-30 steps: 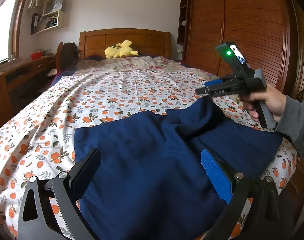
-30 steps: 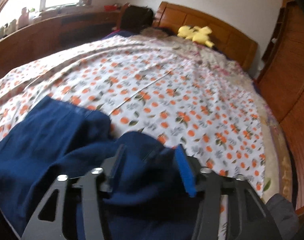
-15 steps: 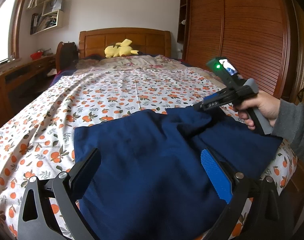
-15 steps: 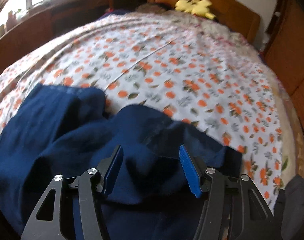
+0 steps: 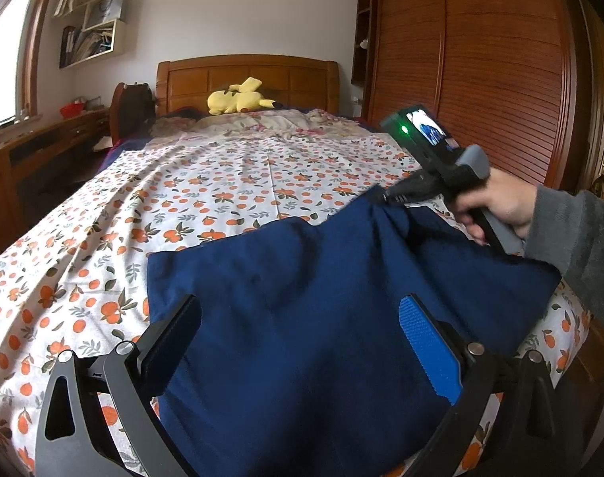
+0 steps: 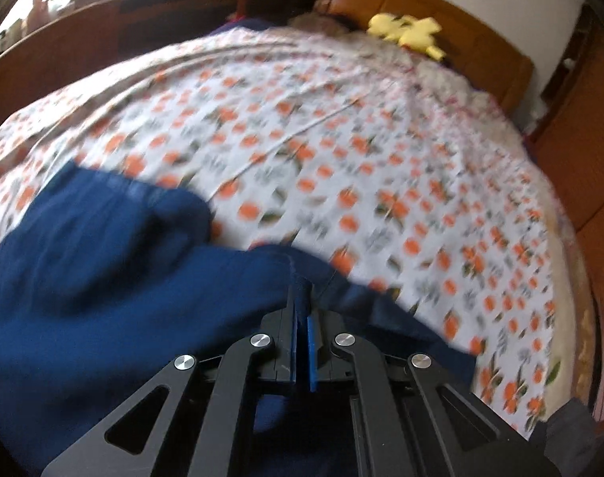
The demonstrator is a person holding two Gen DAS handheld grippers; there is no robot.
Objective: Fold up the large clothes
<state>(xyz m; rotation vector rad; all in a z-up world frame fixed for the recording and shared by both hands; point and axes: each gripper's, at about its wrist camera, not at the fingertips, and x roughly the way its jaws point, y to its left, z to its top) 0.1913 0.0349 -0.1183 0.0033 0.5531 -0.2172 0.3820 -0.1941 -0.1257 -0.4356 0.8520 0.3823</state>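
— Left wrist view first: what sits nearest the lens?

— Nearest is the left gripper (image 5: 298,338), its jaws spread wide and holding nothing, one black pad and one blue ribbed pad hanging over the near part of the dark navy blue cloth garment (image 5: 302,318). That garment lies mostly flat across the foot end of the bed with the white, orange-fruit-printed sheet (image 5: 222,190), its left edge straight and its right side reaching the mattress edge.

— And the other tool?

— A little farther, on the right, the right gripper (image 5: 387,197) is held by a right hand (image 5: 496,206) in a grey sleeve. Its jaws are pressed together on the garment's far right corner, and the fabric there is drawn up into a small peak with folds running down from it. The right wrist view, though blurred, shows the same pinch: a fold of navy cloth between the closed pads.

— Beyond that?

— Open sheet, then a yellow plush toy (image 5: 236,97) lying by the brown wooden headboard (image 5: 246,75). A wooden slatted wardrobe (image 5: 481,67) stands along the right side.
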